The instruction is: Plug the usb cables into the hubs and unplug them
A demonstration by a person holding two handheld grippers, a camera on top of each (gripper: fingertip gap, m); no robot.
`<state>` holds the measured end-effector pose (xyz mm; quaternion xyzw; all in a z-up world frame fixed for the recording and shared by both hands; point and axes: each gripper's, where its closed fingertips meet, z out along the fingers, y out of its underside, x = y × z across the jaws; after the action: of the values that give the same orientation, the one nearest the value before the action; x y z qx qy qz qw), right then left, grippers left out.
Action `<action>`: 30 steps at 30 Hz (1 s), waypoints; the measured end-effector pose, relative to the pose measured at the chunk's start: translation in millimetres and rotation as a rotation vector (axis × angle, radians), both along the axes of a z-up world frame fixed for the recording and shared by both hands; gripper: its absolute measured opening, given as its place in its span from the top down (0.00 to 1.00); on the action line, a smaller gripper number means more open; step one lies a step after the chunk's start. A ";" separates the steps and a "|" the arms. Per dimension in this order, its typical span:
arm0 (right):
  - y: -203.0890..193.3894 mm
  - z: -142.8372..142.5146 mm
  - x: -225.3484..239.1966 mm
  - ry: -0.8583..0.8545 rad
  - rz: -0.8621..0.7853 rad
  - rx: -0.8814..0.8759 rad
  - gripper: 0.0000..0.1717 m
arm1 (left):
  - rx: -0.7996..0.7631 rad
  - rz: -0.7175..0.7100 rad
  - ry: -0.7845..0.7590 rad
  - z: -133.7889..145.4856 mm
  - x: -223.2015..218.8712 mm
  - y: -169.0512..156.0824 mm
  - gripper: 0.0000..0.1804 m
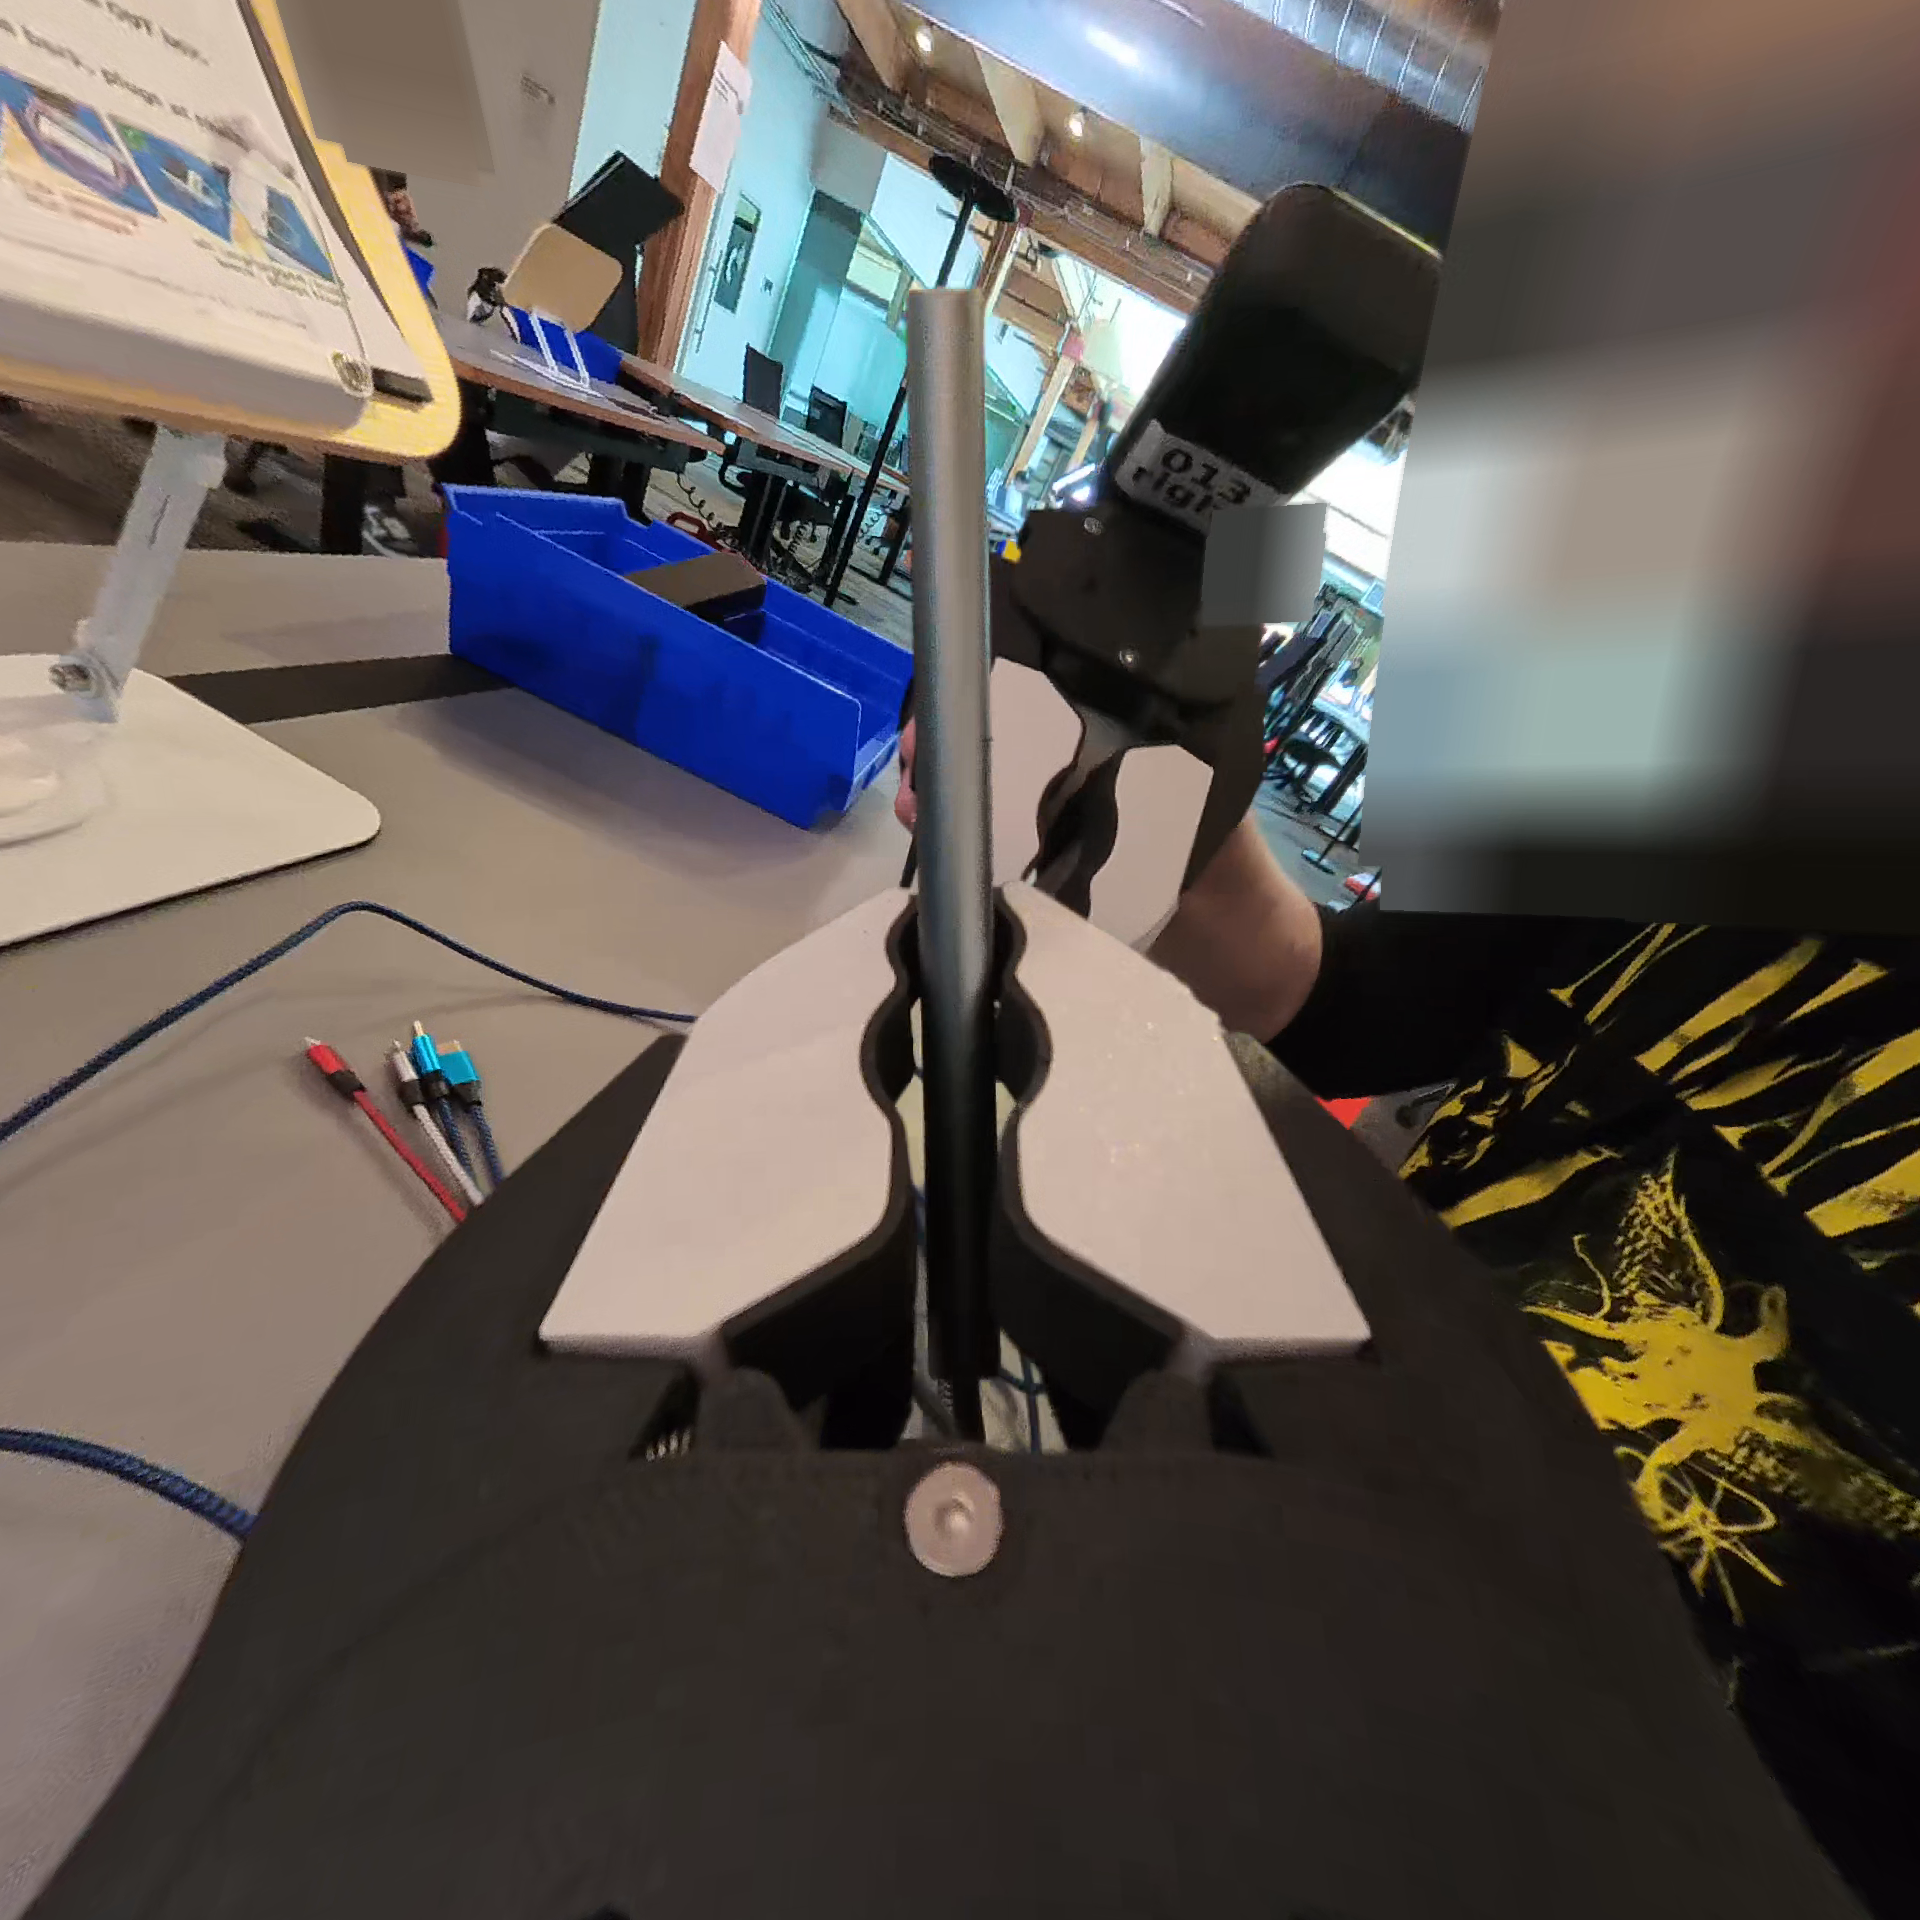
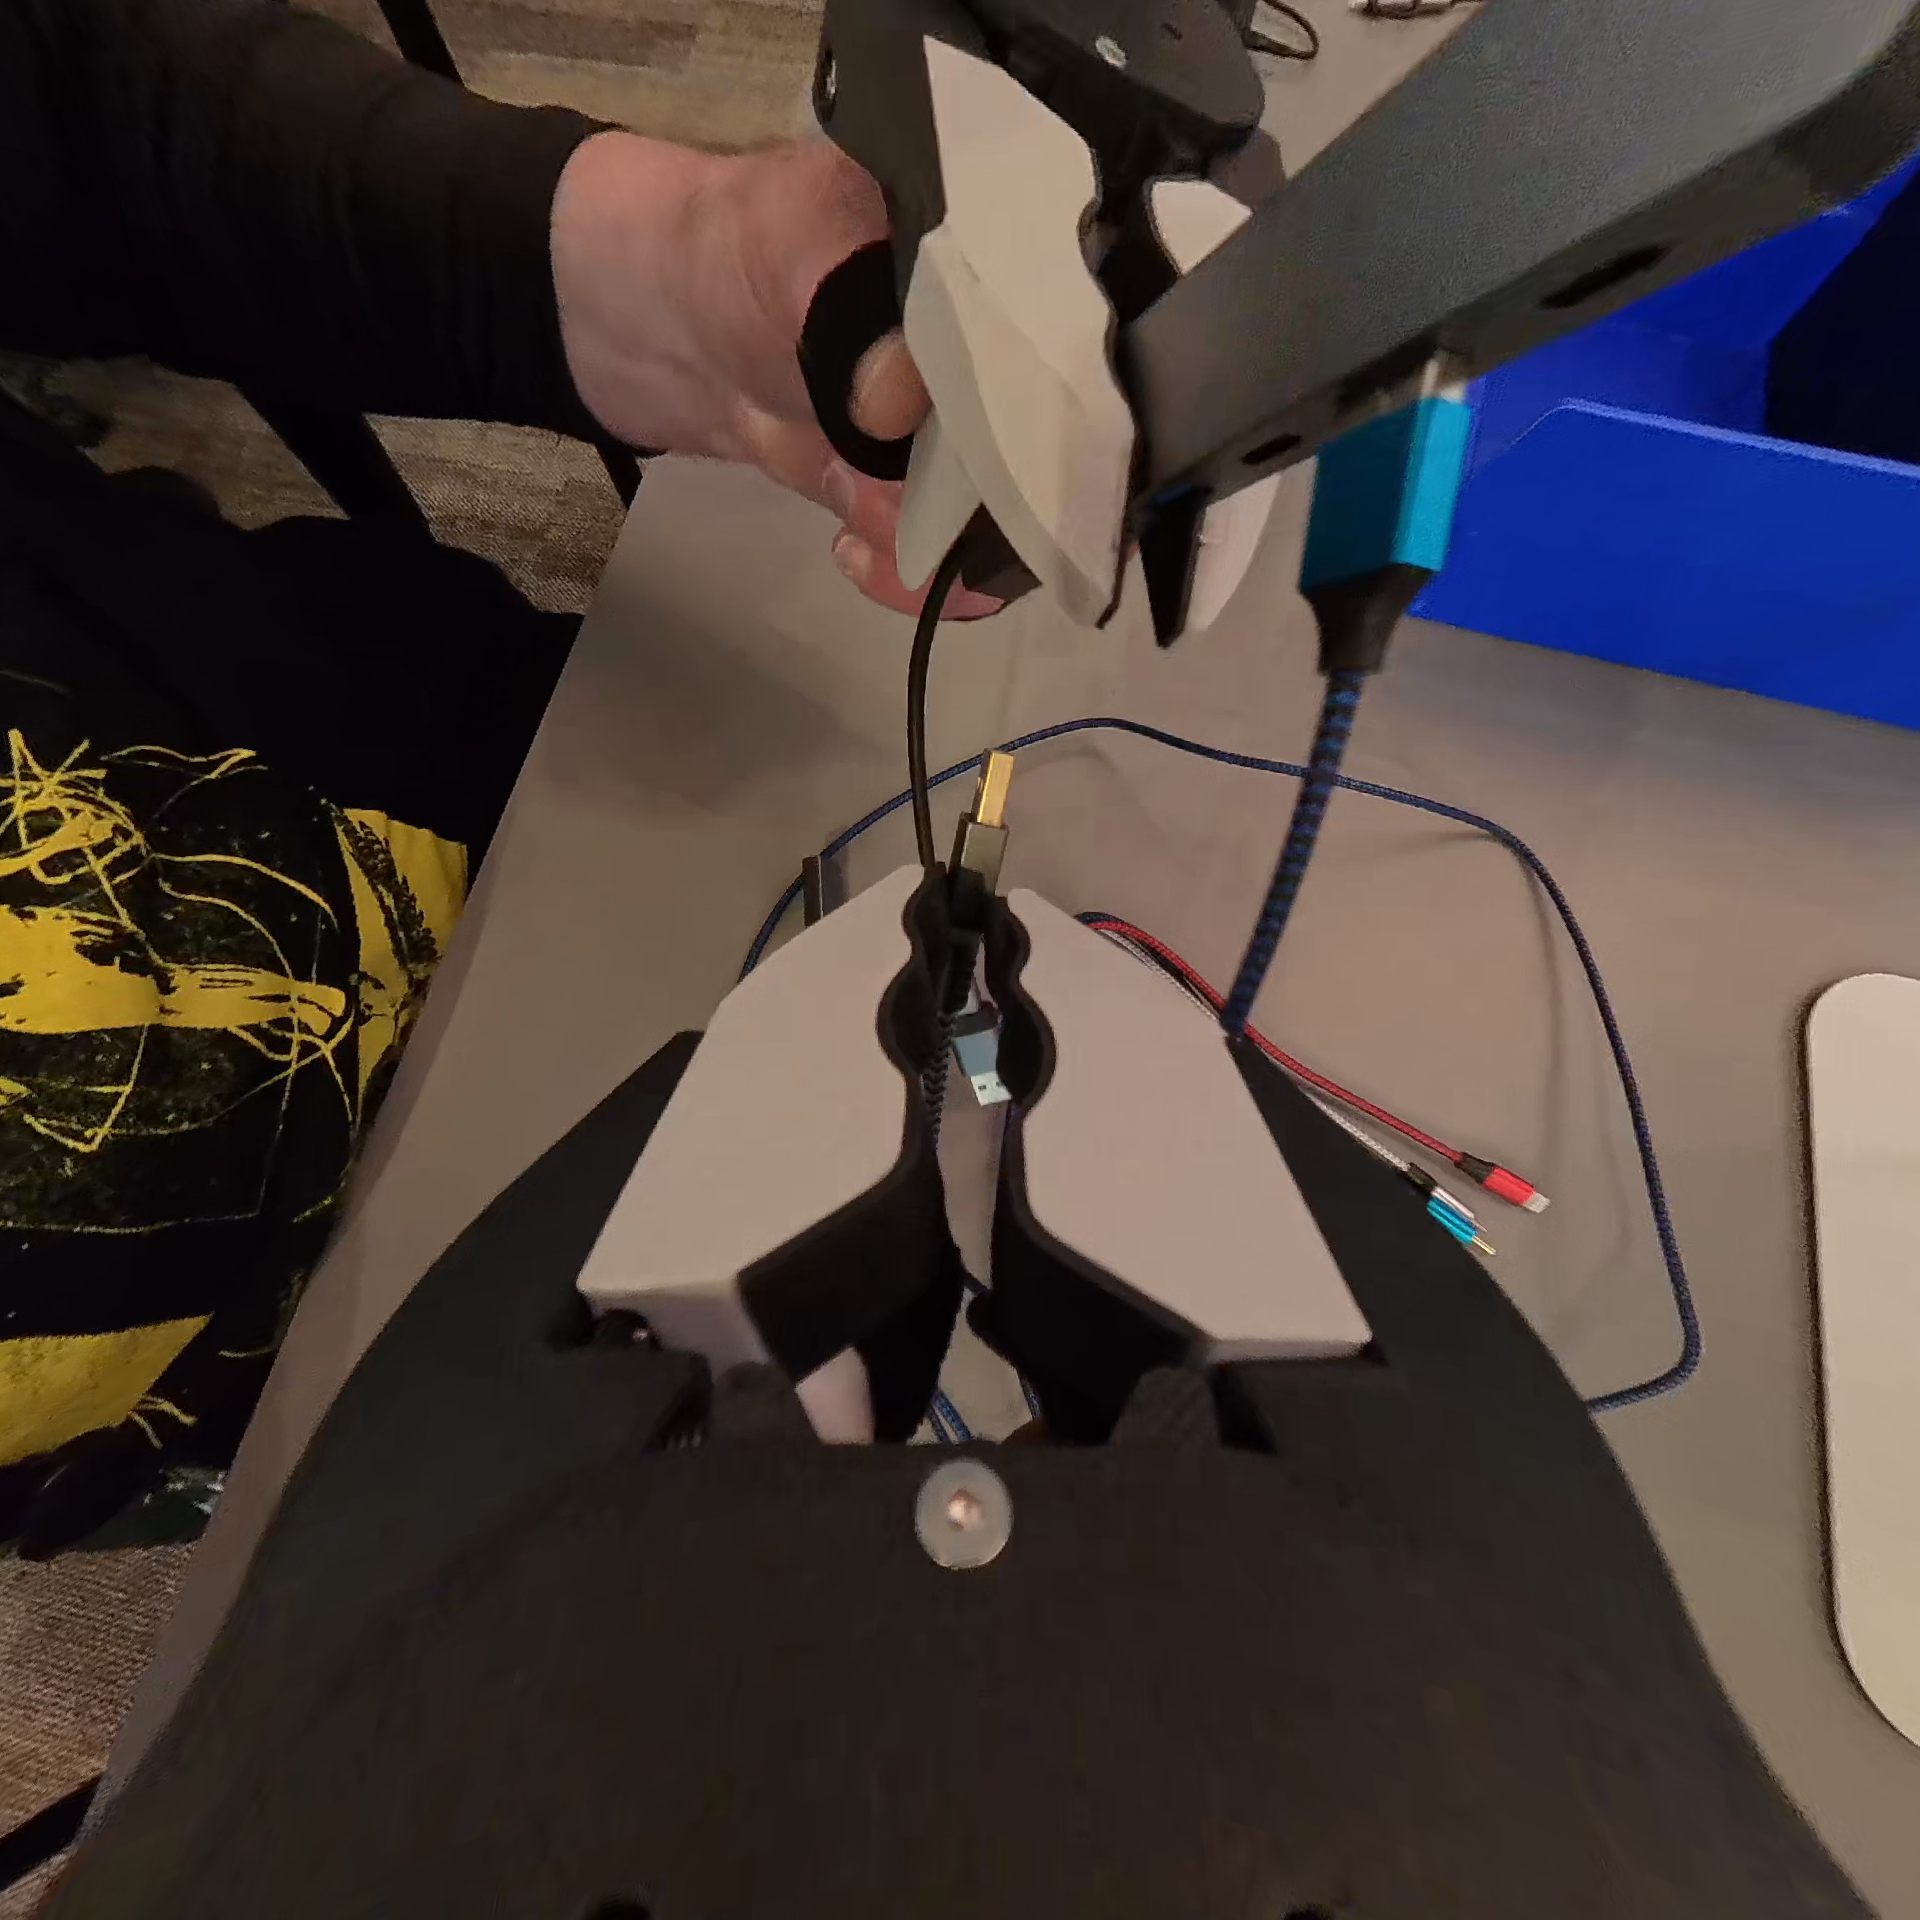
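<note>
- Plugging is the step in hand: the left gripper (image 1: 956, 914) clamps the grey hub (image 1: 948, 623) edge-on, held up above the table (image 1: 520, 831).
- One blue plug (image 2: 1377, 499) already sits in the hub's side.
- The right gripper (image 2: 971, 904) pinches a gold-tipped plug (image 2: 992, 805), tip pointing up and away toward the hub.
- Next, I judge, the plug's long axis must line up with a free port.

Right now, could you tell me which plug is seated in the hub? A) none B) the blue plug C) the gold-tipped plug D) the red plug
B: the blue plug sits in the hub edge, while the right gripper grips the gold-tipped plug, unplugged.
</note>
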<state>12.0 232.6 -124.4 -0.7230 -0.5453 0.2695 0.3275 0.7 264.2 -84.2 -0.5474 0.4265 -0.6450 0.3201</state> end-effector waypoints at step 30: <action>16.2 -1.3 -19.6 0.118 0.052 -0.205 0.96 | -0.013 0.020 -0.016 -10.2 15.5 -5.8 0.94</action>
<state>-7.6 248.9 -125.7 -0.7213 -0.5133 0.3742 0.2761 16.2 258.4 -94.5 -0.5485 0.4141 -0.6489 0.3267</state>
